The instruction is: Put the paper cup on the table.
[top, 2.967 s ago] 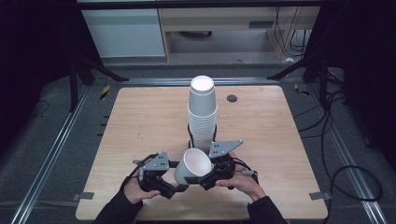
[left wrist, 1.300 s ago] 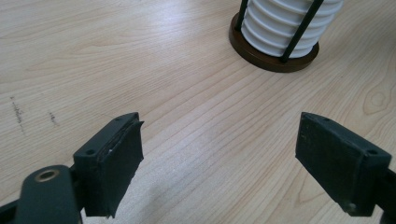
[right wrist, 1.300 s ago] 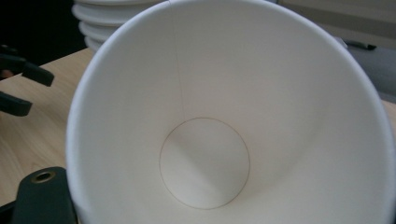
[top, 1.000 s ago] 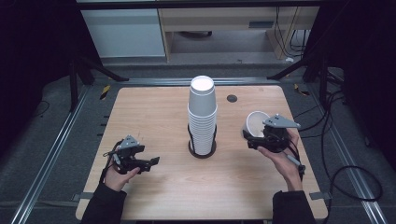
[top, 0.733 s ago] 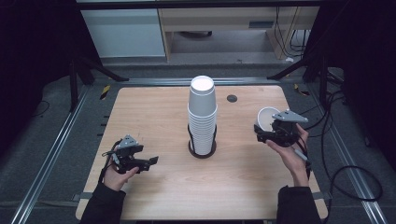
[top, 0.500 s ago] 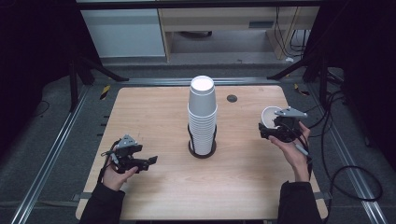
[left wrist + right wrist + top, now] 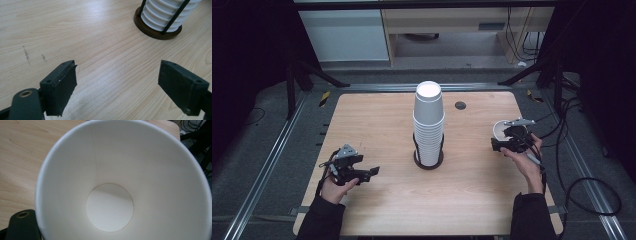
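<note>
The right claw (image 7: 508,141) holds a white paper cup (image 7: 499,131) near the bench's right edge, mouth toward its camera; the left claw (image 7: 362,172), wide open, rests far from the cup stack (image 7: 428,125).

Pale wooden table (image 7: 382,125), small dark grommet (image 7: 460,105) near far edge.

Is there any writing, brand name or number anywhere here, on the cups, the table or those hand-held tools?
No readable text anywhere.
Held cup: plain white inside, no print.
Cup stack: plain white, no print seen.
Left gripper: bare black pads.
Right gripper: too small to show any label.
Table: wood grain and scuff marks only.
</note>
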`<state>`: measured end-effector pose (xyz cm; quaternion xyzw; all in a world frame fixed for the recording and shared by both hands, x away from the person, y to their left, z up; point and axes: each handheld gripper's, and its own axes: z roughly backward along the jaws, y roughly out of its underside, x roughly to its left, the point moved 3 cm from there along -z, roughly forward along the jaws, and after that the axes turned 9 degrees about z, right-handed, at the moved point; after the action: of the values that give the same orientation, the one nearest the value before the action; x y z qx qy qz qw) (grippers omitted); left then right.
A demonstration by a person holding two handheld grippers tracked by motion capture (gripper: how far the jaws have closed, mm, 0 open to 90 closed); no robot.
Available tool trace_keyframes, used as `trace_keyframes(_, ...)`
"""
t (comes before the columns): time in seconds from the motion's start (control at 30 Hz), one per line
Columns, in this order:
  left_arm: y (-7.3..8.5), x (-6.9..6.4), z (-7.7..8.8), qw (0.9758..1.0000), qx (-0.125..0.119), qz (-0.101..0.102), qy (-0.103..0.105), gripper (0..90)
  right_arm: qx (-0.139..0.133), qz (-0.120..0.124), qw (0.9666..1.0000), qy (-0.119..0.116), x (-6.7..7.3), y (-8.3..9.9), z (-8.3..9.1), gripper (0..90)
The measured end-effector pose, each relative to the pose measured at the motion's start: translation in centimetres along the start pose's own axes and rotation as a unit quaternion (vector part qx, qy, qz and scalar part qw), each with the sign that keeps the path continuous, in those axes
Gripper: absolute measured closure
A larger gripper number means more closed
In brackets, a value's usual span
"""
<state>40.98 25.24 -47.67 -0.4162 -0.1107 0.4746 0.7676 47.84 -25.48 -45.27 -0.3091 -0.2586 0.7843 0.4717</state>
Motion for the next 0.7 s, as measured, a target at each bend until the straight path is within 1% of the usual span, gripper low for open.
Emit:
trace_keyframes(0.17, 0.0, -0.1, -0.1, 1.0000, 0.003, -0.005, -0.001, 14.4, 0.017, 0.005, 0.9998, -0.007, -0.1, 0.4, -0.5, 14.2)
trace_keyframes(0.2, 0.1, -0.1, -0.1, 1.0000, 0.003, -0.005, -0.001, 14.4, 0.016, 0.000, 0.9998, -0.010, 0.0, 0.6, -0.6, 14.2)
trace_keyframes(0.23, 0.1, -0.1, -0.1, 1.0000, 0.003, -0.006, -0.001, 14.4, 0.015, 0.000, 0.9998, -0.012, -0.1, 0.7, -0.7, 14.2)
trace_keyframes(0.27, 0.0, -0.1, -0.1, 1.0000, 0.003, -0.005, 0.000, 14.4, 0.019, -0.003, 0.9997, -0.015, -0.2, 0.8, -0.9, 14.2)
trace_keyframes(0.33, 0.1, -0.1, -0.1, 1.0000, 0.004, -0.005, -0.001, 14.3, 0.023, -0.001, 0.9997, -0.012, -0.3, 1.1, -1.0, 14.2)
trace_keyframes(0.53, 0.1, -0.2, -0.2, 0.9999, 0.008, -0.008, 0.000, 14.3, 0.038, -0.004, 0.9992, -0.016, -0.4, 1.6, -1.6, 14.1)
trace_keyframes(0.63, 0.2, -0.2, -0.3, 0.9999, 0.007, -0.007, -0.001, 14.2, 0.043, 0.001, 0.9989, -0.017, -0.5, 1.9, -1.8, 14.0)
trace_keyframes(0.7, 0.2, -0.2, -0.3, 0.9999, 0.007, -0.007, 0.000, 14.2, 0.046, -0.005, 0.9988, -0.018, -0.4, 1.9, -1.8, 14.0)
